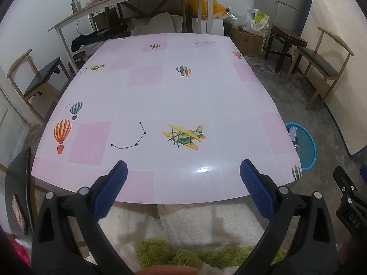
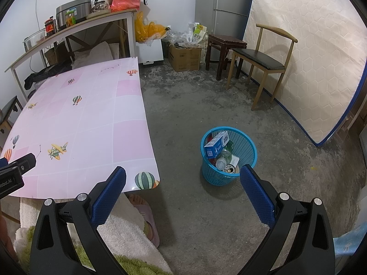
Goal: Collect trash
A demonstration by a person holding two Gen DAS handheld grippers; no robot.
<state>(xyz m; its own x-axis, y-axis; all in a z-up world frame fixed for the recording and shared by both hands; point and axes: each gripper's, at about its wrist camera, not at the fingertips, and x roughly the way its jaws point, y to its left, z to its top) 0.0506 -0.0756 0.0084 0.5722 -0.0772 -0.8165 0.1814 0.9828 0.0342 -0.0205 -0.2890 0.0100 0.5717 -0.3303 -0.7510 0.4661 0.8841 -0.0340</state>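
One blue mesh basket (image 2: 229,158) on the concrete floor (image 2: 183,114), just off the surface's (image 2: 91,119) right edge — holds a blue-white carton (image 2: 216,144), clear plastic bottle (image 2: 223,158), can (image 2: 230,169). Right tool (image 2: 183,183) spread wide, gripping nothing, basket just beyond its right fingertip. Left tool (image 1: 183,178) also spread wide, gripping nothing, over the surface's near edge — basket well off to its right.

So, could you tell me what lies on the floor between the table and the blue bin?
Only bare concrete floor lies between the table and the bin, seen in the right wrist view.
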